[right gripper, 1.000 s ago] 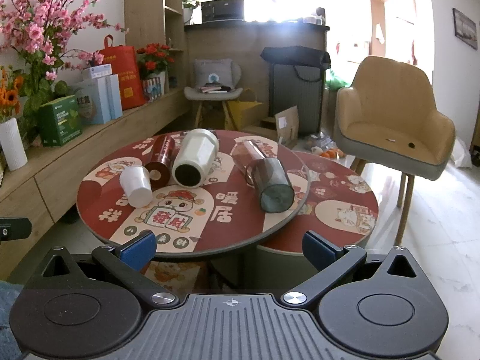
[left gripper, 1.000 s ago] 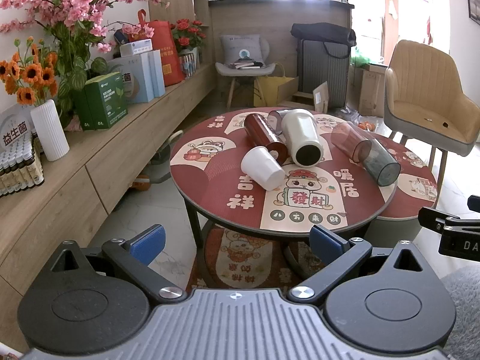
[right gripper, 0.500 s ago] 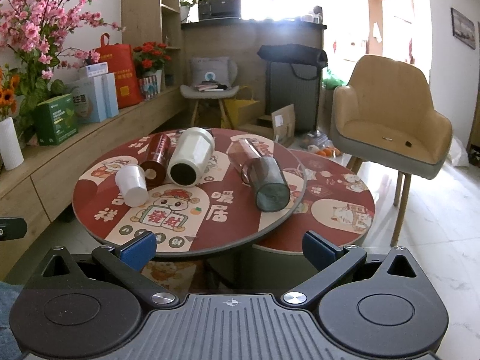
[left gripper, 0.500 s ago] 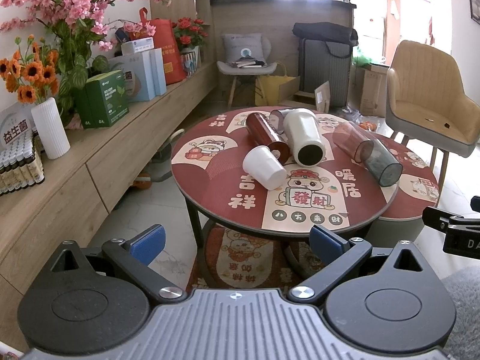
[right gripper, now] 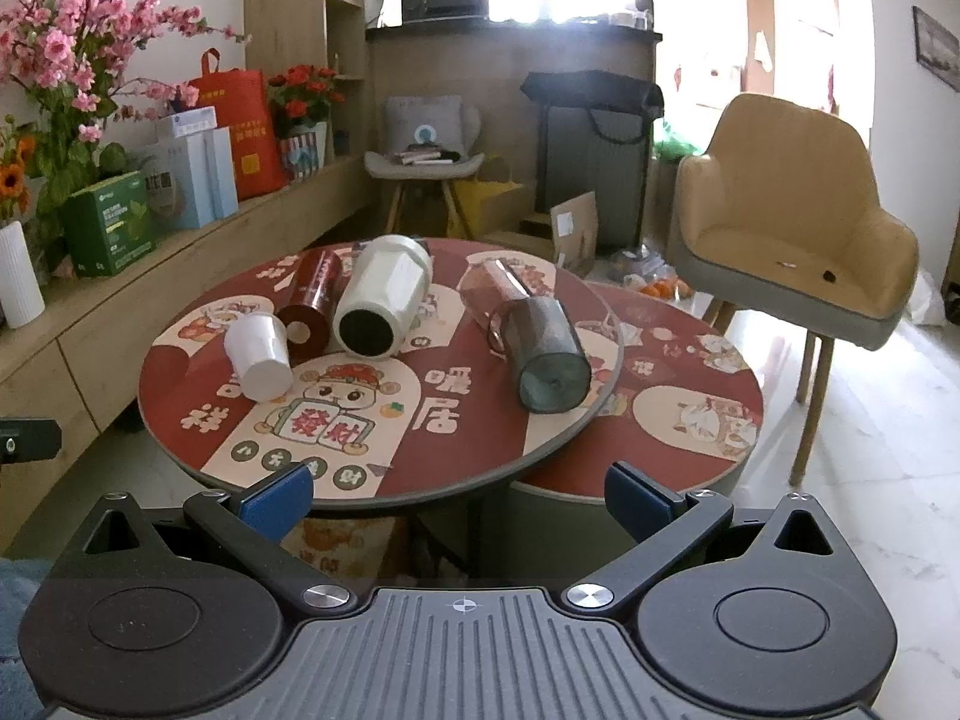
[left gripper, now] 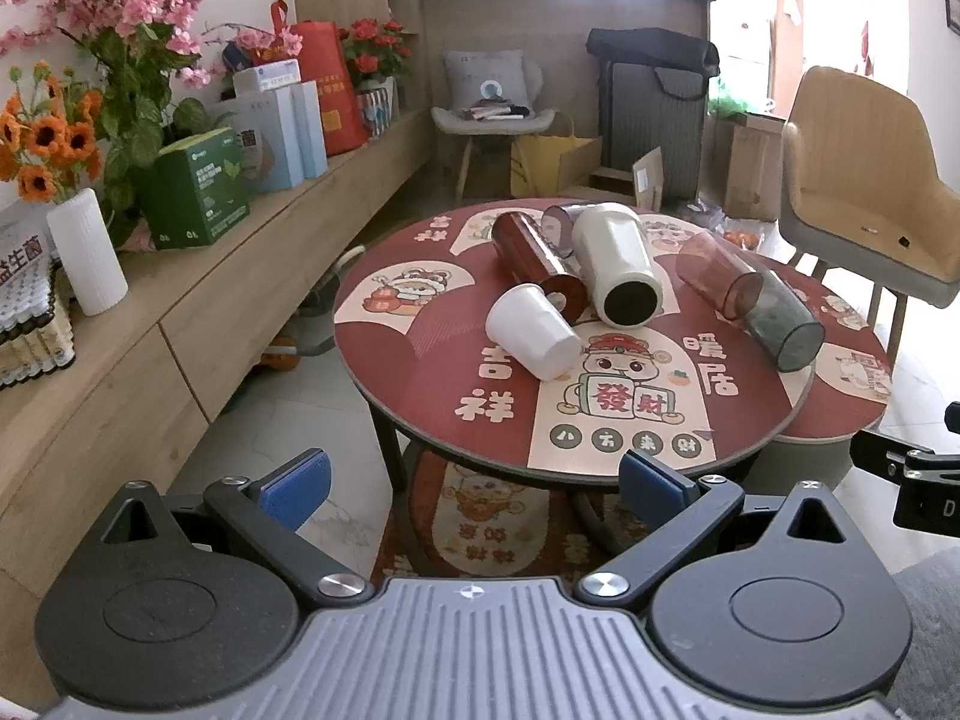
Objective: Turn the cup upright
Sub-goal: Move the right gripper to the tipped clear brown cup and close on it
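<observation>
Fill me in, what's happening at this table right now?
Nothing is being handled. Both the left gripper and right gripper hang open, short of the round table. Every cup there lies on its side, including the white paper cup, cream tumbler and grey cup.

a home living room: a tan armchair stands on marble floor tiles beside a round coffee table with festive print, and a long wooden sideboard carries flower vases, gift boxes and a red shopping bag.
</observation>
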